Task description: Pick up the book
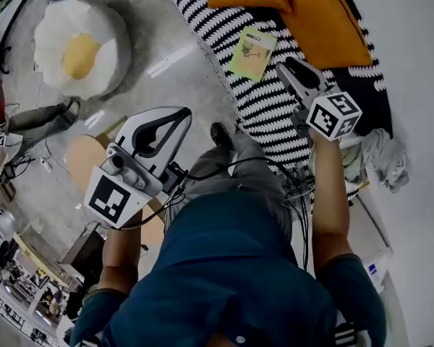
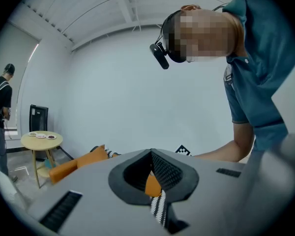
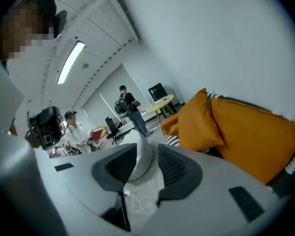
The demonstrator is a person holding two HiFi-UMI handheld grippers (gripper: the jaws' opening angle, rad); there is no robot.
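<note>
The book (image 1: 252,52), thin with a pale green cover, lies flat on a black-and-white striped blanket (image 1: 264,107) in the head view. My right gripper (image 1: 289,69) hovers just to the book's right, pointing along the blanket; it is open (image 3: 146,149) with only floor and a white beanbag showing through the gap. My left gripper (image 1: 182,113) is held lower left over the floor, well away from the book. Its jaws are shut (image 2: 151,154) on nothing. The book shows in neither gripper view.
Orange cushions (image 1: 304,6) lie on the blanket beyond the book, also large in the right gripper view (image 3: 246,132). A fried-egg beanbag (image 1: 83,45) sits on the floor at left, a round wooden table (image 1: 83,157) below it. Crumpled grey cloth (image 1: 383,157) lies right. Other people stand far off (image 3: 130,109).
</note>
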